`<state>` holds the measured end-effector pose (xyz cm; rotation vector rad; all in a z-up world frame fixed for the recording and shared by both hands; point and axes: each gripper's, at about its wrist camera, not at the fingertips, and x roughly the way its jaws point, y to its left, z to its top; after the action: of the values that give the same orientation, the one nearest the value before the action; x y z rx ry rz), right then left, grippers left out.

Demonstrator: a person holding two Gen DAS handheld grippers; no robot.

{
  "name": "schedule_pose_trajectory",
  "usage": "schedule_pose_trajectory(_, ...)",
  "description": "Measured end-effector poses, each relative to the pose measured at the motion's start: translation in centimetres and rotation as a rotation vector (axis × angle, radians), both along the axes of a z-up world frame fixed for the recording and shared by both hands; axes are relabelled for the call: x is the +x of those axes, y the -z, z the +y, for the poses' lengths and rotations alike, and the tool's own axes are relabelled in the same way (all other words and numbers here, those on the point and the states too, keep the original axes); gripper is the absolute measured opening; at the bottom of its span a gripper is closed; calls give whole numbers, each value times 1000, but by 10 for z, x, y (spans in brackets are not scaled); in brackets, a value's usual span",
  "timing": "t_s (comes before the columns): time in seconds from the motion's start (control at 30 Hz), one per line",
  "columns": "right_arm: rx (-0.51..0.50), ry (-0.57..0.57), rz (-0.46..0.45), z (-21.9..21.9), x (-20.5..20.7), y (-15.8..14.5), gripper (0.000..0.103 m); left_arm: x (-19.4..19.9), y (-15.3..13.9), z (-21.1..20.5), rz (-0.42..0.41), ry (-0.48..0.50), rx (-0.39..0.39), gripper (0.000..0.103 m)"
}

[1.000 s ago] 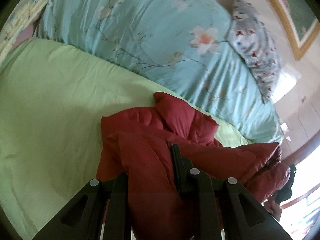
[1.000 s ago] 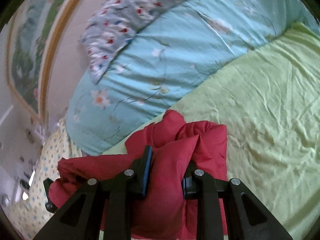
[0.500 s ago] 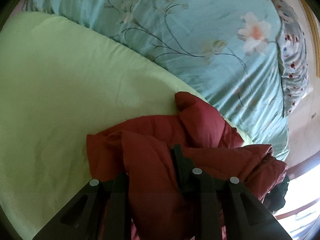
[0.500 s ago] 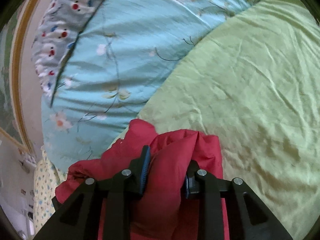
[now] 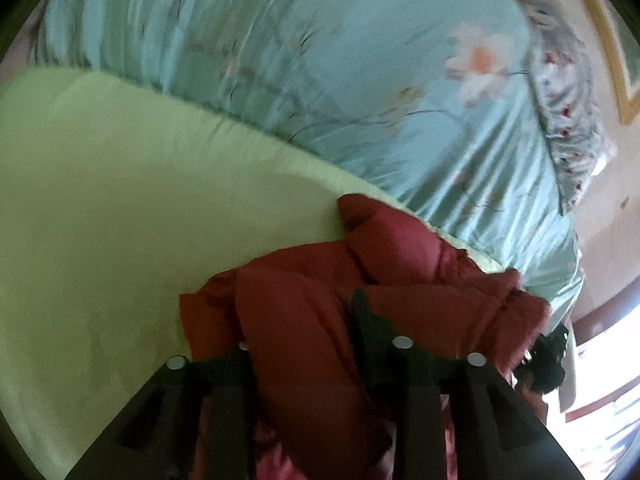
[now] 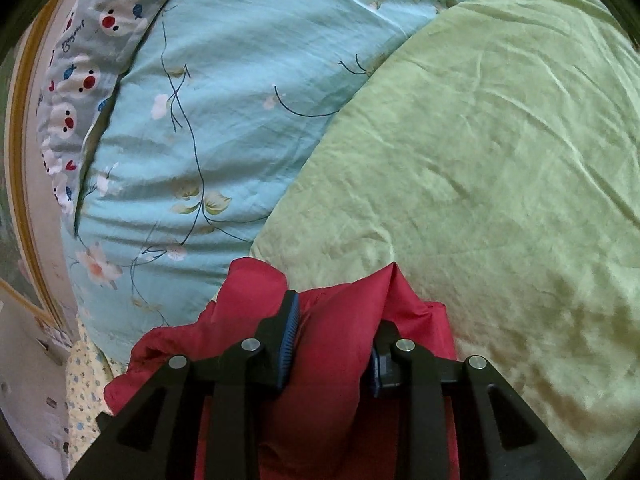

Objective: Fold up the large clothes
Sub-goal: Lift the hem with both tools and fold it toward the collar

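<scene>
Jaws of the left gripper (image 5: 304, 332) are opening around a fold of the red padded jacket (image 5: 392, 248); the right gripper (image 6: 334, 340) is pinching another fold (blue pads pressing). Jacket is lying on the green sheet (image 6: 500, 152), beside the floral duvet (image 6: 224, 112).

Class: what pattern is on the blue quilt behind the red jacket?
Flowers on thin dark branches; the quilt shows best in the right wrist view.

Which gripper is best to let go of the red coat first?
Left. The left gripper is already opening around the red coat, low over the green sheet. The right gripper clamps a thick fold.
</scene>
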<state>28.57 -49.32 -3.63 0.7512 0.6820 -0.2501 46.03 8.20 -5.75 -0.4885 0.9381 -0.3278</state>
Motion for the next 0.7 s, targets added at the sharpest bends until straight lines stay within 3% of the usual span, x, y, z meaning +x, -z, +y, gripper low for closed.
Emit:
schedule_pose_trajectory(0.17,-27,5,15,3,3,0,29,-53,-49,-3,-154,-26,113,70)
schedule_pose_trajectory(0.3,-47,9,24,5,6,0,31,-90,-65,-24,-220,39,134,71)
schedule_pose_trajectory(0.43,-75,2,38,10,11,-4,39,-108,-45,-80,-217,169,285,70)
schedule_pose_trajectory(0.5,-100,-9,43,14,13,-9,41,-110,-25,-111,-176,205,379,70)
schedule_pose_trajectory(0.63,-114,-28,40,17,8,-24,46,-96,15,-134,-113,174,502,71)
schedule_pose_trajectory(0.7,-110,-35,21,19,0,-37,51,-86,25,-134,-109,144,514,72)
